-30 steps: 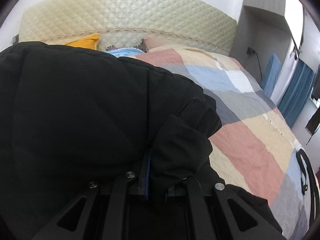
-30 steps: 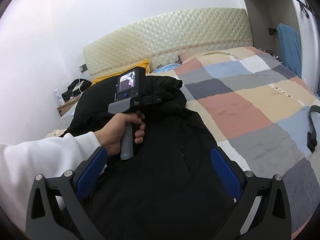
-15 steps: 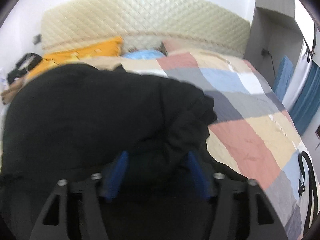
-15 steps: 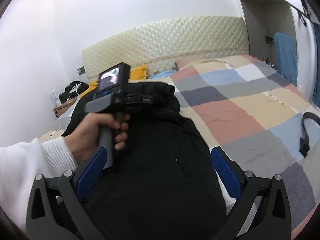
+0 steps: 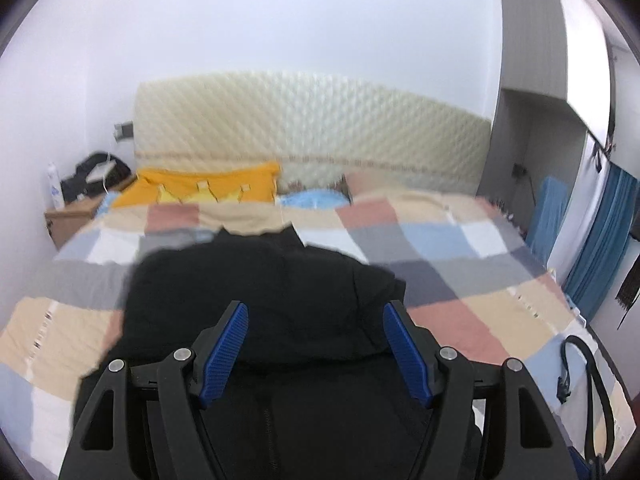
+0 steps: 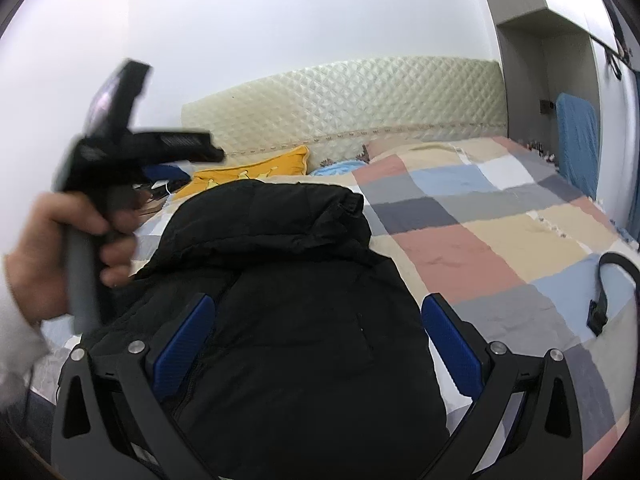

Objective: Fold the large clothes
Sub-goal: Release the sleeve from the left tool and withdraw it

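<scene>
Garment: black padded jacket [image 6: 280, 320], lower centre of the right wrist frame, lying on the bed [image 6: 480, 248] with its upper part doubled over toward the near end.
Left hand-held gripper [image 5: 316, 344]: jaws wide, nothing between the blue pads [image 5: 228, 344]; raised above the jacket, frame blurred.
Right hand-held gripper [image 6: 316, 344]: jaws wide, empty, just above the jacket body.
Step in hand (judgement): picking the next fold edge.
How to do it well: grab a side edge with both grippers, pinch all layers, lift low, lay across evenly.
Hazard: black strap [image 6: 604, 292] at right of frame; keep fabric away from it.
</scene>
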`<action>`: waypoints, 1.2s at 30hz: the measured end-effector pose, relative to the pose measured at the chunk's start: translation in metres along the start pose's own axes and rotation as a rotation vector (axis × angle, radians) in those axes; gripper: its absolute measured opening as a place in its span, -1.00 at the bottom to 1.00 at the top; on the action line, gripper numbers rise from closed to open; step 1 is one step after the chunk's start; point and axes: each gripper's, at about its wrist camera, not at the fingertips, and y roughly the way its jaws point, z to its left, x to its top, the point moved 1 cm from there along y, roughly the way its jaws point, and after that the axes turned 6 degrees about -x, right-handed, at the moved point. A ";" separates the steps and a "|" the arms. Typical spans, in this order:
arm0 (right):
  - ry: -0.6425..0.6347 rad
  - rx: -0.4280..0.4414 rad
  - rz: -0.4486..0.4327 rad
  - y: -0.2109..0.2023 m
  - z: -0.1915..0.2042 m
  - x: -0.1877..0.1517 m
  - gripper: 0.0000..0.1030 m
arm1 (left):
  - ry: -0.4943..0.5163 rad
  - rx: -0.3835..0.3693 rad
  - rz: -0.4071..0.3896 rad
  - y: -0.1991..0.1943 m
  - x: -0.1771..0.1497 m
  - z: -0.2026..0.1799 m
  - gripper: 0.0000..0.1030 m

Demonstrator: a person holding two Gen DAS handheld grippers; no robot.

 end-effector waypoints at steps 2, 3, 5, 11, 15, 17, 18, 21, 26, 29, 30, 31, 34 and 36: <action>-0.003 0.015 0.008 -0.003 0.001 0.000 1.00 | 0.012 0.025 -0.017 -0.020 0.008 0.001 0.36; -0.003 0.023 0.011 -0.005 0.002 0.000 1.00 | 0.017 0.033 -0.025 -0.028 0.011 0.001 0.36; -0.011 0.032 0.007 -0.010 0.006 -0.001 1.00 | 0.023 0.040 -0.045 -0.049 0.010 0.005 0.36; -0.067 0.050 -0.009 -0.020 0.021 -0.007 1.00 | 0.030 0.052 -0.099 -0.107 -0.002 0.024 0.36; -0.085 0.068 -0.023 -0.024 0.027 -0.009 1.00 | 0.026 0.054 -0.136 -0.138 -0.020 0.038 0.36; -0.081 0.078 -0.032 -0.028 0.028 -0.008 1.00 | 0.026 0.043 -0.152 -0.153 -0.029 0.045 0.36; -0.076 0.085 -0.035 -0.030 0.028 -0.007 1.00 | 0.028 0.039 -0.155 -0.157 -0.033 0.048 0.36; -0.079 0.095 -0.051 -0.035 0.034 -0.004 1.00 | 0.018 0.035 -0.159 -0.169 -0.044 0.058 0.36; -0.124 0.093 -0.090 -0.046 0.048 -0.003 1.00 | -0.007 0.035 -0.141 -0.174 -0.064 0.072 0.36; -0.134 0.083 -0.114 -0.050 0.051 0.002 1.00 | -0.018 0.045 -0.128 -0.176 -0.075 0.079 0.36; -0.124 0.082 -0.119 -0.052 0.050 0.002 1.00 | -0.017 0.046 -0.123 -0.177 -0.079 0.080 0.36; -0.101 0.083 -0.127 -0.054 0.047 0.002 1.00 | -0.013 0.040 -0.118 -0.177 -0.084 0.081 0.36; -0.062 0.092 -0.149 -0.060 0.040 0.002 1.00 | -0.015 0.001 -0.104 -0.178 -0.095 0.081 0.36; -0.074 0.082 -0.147 -0.060 0.039 0.001 1.00 | -0.004 -0.002 -0.105 -0.178 -0.101 0.079 0.36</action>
